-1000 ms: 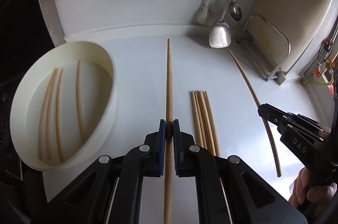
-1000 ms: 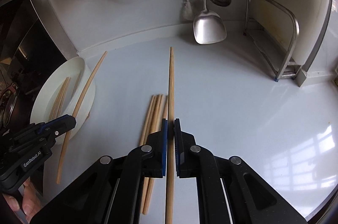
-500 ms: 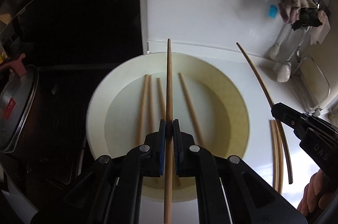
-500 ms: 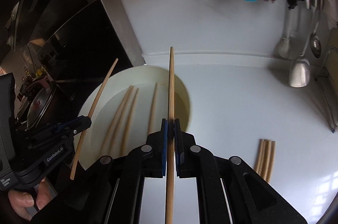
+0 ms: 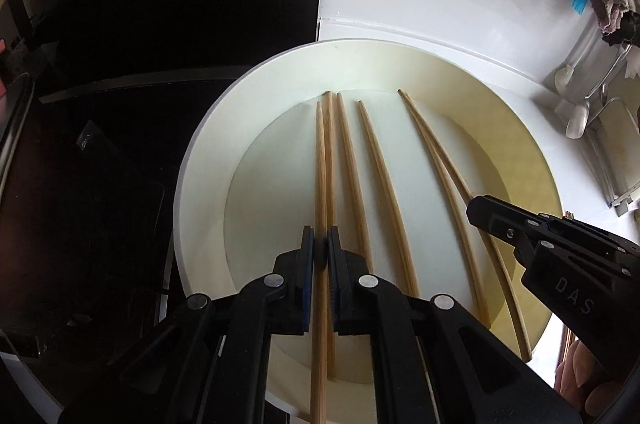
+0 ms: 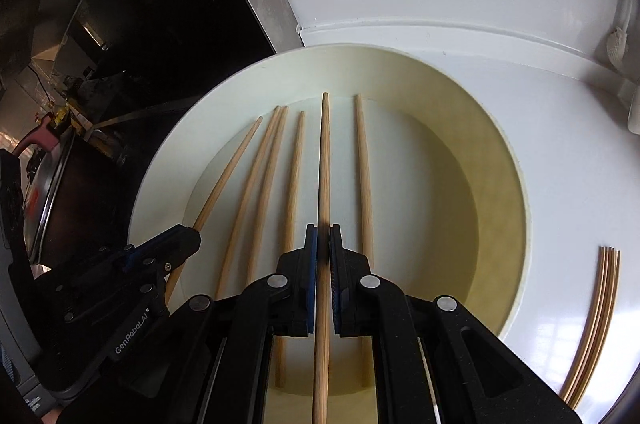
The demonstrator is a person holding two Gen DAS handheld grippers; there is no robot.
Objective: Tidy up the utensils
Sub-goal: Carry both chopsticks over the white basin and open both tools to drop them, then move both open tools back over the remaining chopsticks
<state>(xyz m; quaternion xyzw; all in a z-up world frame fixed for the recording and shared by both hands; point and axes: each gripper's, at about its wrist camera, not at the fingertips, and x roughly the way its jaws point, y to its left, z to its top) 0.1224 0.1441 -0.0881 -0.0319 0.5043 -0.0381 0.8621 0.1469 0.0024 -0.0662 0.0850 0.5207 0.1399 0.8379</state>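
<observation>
A cream round bowl [image 5: 200, 160] [image 6: 160, 160] lies right under both grippers, with several wooden chopsticks [image 5: 372, 164] [image 6: 296, 164] loose on its bottom. My left gripper [image 5: 320, 252] is shut on one chopstick [image 5: 320, 164], which points forward over the bowl's left half. Its black body [image 6: 188, 240] enters the right wrist view from the left, with that chopstick [image 6: 228, 176] sticking out ahead. My right gripper [image 6: 323, 240] is shut on another chopstick [image 6: 323, 164] above the bowl's middle. In the left wrist view it [image 5: 476, 212] comes in from the right.
A bundle of chopsticks [image 6: 596, 324] lies on the white counter [image 6: 560, 144] right of the bowl. Left of the bowl is a dark cooktop area with a lidded pot [image 6: 44, 128]. Hanging utensils [image 5: 576, 120] and cloths [image 5: 608, 12] are far right. A hand [image 5: 580, 384] holds the right gripper.
Both grippers have swung left from the open counter to above the bowl and dropped closer to it, each still carrying its chopstick. The counter bundle is now off to the right.
</observation>
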